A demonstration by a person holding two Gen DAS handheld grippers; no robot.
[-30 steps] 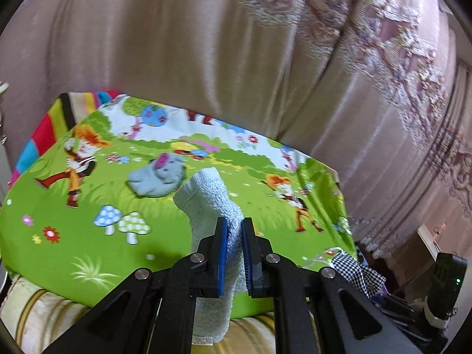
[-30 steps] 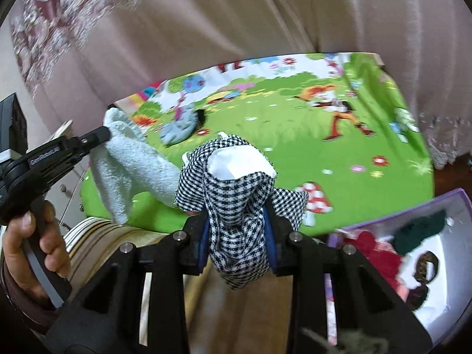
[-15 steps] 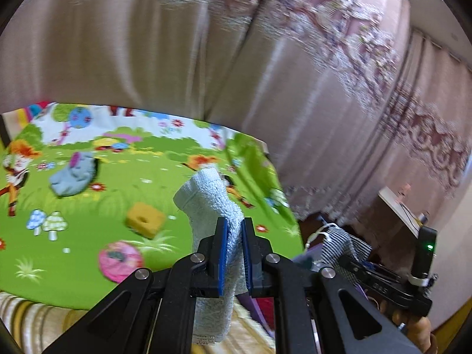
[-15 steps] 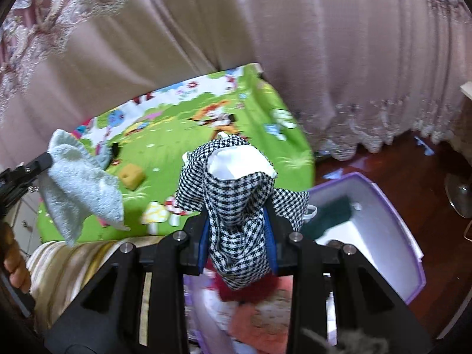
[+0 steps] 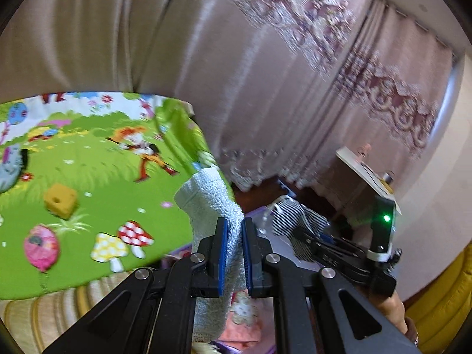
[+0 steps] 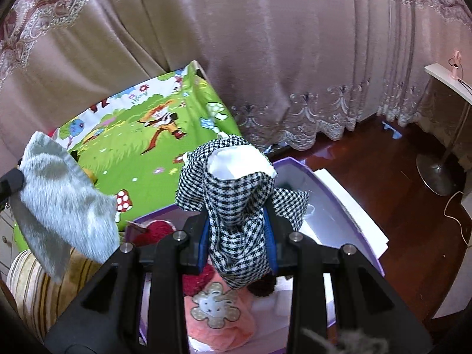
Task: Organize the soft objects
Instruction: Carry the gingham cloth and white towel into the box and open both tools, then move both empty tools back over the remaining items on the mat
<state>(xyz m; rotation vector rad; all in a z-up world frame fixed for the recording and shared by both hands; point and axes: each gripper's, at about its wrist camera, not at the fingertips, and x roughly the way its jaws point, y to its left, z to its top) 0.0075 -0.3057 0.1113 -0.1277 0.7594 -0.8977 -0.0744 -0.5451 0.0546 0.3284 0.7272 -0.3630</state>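
backdrop: pleated mauve curtains (image 6: 265,44), lace hem; dark red wood floor (image 6: 383,162); white table (image 6: 448,79) at right; striped cushion (image 6: 32,280) lower left.

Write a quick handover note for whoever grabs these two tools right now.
Left tool: shut on the light blue towel, held in the air by the mat's edge.
Right tool: shut on the checkered cloth, above the purple bin.
Done: a pink flower cloth and dark red items already lie in the bin.
Left: drop both cloths in; a yellow sponge block and pink toy remain on the green mat.
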